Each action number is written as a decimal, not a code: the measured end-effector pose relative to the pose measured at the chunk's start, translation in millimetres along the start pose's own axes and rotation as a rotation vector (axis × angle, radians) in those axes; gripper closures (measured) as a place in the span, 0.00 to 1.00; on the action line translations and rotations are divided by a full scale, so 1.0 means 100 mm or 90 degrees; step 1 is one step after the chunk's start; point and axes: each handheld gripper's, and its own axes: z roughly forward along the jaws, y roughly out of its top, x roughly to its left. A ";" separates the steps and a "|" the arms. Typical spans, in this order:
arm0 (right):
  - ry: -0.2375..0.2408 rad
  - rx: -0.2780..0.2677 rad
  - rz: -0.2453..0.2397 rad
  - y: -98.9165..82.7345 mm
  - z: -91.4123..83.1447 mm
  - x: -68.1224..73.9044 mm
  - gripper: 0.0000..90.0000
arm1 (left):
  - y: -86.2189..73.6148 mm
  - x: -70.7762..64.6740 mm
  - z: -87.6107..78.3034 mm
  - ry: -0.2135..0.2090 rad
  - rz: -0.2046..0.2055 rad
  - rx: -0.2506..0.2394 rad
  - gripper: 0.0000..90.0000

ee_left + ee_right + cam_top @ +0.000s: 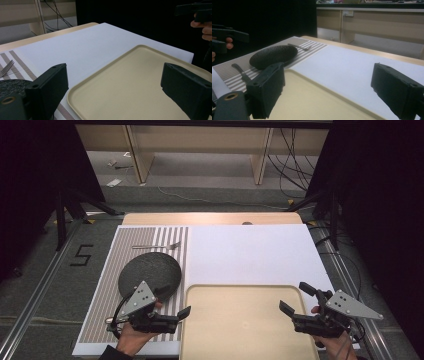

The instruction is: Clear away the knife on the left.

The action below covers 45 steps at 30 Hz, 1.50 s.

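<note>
Beige tray (245, 320) lies at the near edge between both grippers. Left gripper (176, 310) hovers by its left rim, jaws wide and empty; right gripper (295, 298) (also wide, empty) hovers at its right rim. Dark plate (149, 271) and fork (157, 246) sit far left on the striped mat (100, 300).

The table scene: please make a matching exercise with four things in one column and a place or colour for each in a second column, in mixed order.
Things:
1. tray
2. plate
3. fork
4. knife

Descriptions:
a. beige, between the two grippers, nothing in it
b. dark and round, on the striped placemat
c. on the far part of the striped placemat, beyond the plate
d. dark, on the striped placemat, on the near side of the plate

Pairs: 1-a, 2-b, 3-c, 4-d
</note>
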 end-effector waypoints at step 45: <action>-0.001 0.006 -0.003 -0.01 0.02 -0.02 0.14 | 0.14 0.14 -0.11 -0.009 0.106 0.256 0.10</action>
